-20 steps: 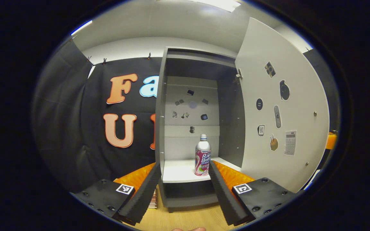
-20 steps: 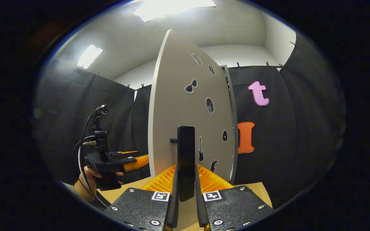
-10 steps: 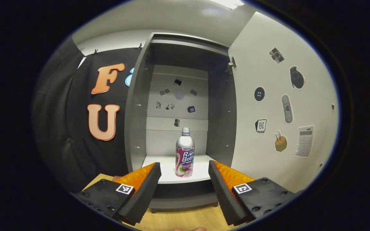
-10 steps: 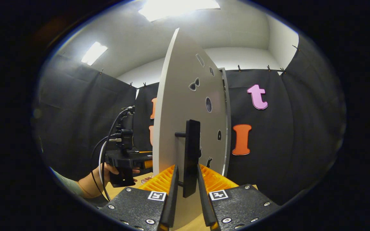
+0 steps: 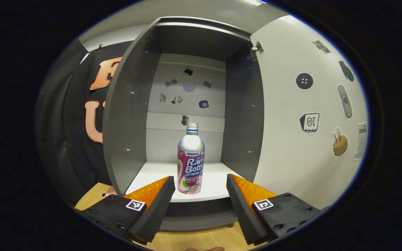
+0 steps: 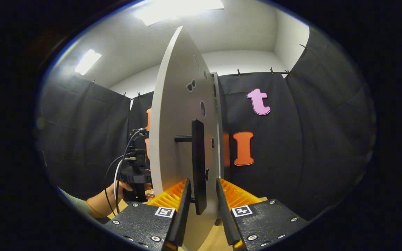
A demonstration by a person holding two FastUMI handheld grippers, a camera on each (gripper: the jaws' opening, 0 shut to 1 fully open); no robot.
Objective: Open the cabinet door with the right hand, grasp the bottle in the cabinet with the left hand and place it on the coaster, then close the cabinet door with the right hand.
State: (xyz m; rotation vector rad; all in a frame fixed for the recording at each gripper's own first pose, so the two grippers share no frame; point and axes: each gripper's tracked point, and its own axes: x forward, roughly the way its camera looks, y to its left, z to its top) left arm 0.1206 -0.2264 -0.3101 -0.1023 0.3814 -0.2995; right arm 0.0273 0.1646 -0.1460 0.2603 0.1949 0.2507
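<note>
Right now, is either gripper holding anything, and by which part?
Nothing is clamped. The left gripper is open, short of the bottle. The right gripper straddles the door handle near its lower end, with gaps showing.

The cabinet [image 5: 127, 115] mouth gapes at 12 o'clock; the door [image 5: 291, 146] walls off 3 o'clock; only the bottle [image 5: 191, 164] stands inside.

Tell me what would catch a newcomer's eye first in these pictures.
Probably the pink-labelled bottle, standing upright and alone on the shelf of the open cabinet, framed between the spread fingers of the left gripper. Next, the black handle on the swung-out cabinet door, sitting between the right gripper fingers, which are slightly apart.
</note>
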